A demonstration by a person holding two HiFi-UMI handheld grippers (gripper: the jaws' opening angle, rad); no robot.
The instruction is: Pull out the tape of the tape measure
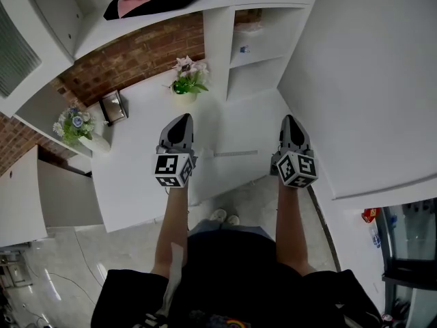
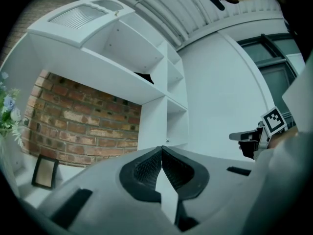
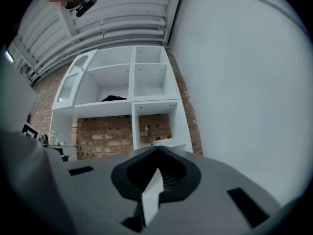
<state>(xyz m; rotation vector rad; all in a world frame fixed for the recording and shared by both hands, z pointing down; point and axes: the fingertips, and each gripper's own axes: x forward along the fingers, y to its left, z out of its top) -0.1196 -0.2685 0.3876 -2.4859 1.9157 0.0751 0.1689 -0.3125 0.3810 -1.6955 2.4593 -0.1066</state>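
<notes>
Left gripper (image 1: 181,121) and right gripper (image 1: 292,121) both closed on nothing, side by side over the white counter (image 1: 130,183).

White shelving (image 1: 220,43) and white desk (image 1: 136,183) against red brick wall (image 1: 136,57), pale tiled floor (image 1: 68,251) below

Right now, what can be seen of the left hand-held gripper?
The left hand-held gripper has a grey, plastic-looking body that tapers to two jaws lined with black ribbed pads. The jaws are shut tip to tip with nothing between them. At its rear sits a white cube with black square markers. A bare forearm runs up to it from behind. It points roughly level toward the white shelving, above the white counter.
</notes>
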